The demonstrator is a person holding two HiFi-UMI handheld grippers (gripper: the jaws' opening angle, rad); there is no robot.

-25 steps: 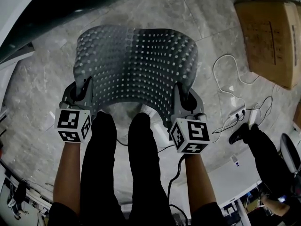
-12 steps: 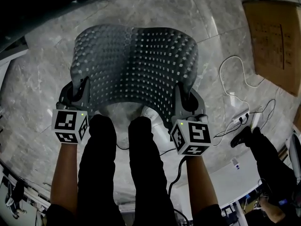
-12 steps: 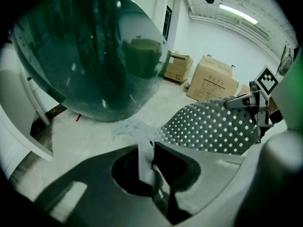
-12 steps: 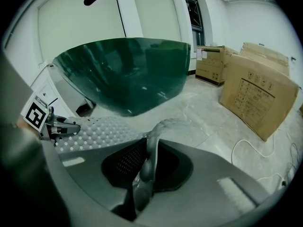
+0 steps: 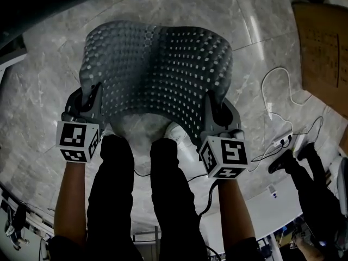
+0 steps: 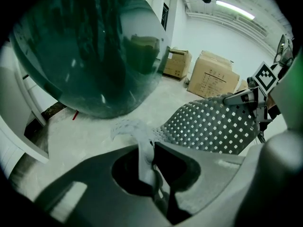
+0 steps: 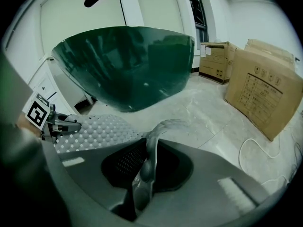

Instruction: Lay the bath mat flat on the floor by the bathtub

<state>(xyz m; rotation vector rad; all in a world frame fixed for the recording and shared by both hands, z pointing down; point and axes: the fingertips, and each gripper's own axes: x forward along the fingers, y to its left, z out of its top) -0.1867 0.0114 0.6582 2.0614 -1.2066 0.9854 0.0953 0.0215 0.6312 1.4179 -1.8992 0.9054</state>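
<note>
The grey bath mat (image 5: 157, 72), dotted with small square holes, hangs curved between my two grippers above the marble floor. My left gripper (image 5: 93, 101) is shut on its near left corner and my right gripper (image 5: 213, 106) on its near right corner. In the left gripper view the pale mat edge (image 6: 142, 141) runs up between the closed jaws. The right gripper view shows the mat edge (image 7: 152, 143) pinched the same way. The dark green bathtub (image 7: 128, 65) stands just beyond the mat, at the top left (image 5: 38, 4) of the head view.
Cardboard boxes (image 7: 265, 93) stand on the right, with a white cable (image 5: 277, 86) and a power strip (image 5: 283, 140) on the floor near them. Another person's leg and shoe (image 5: 296, 159) are at the lower right. My own legs (image 5: 147, 189) are between the grippers.
Both grippers have sunk toward the floor with the mat still held. The mat has come lower and its far edge has spread a little wider.
</note>
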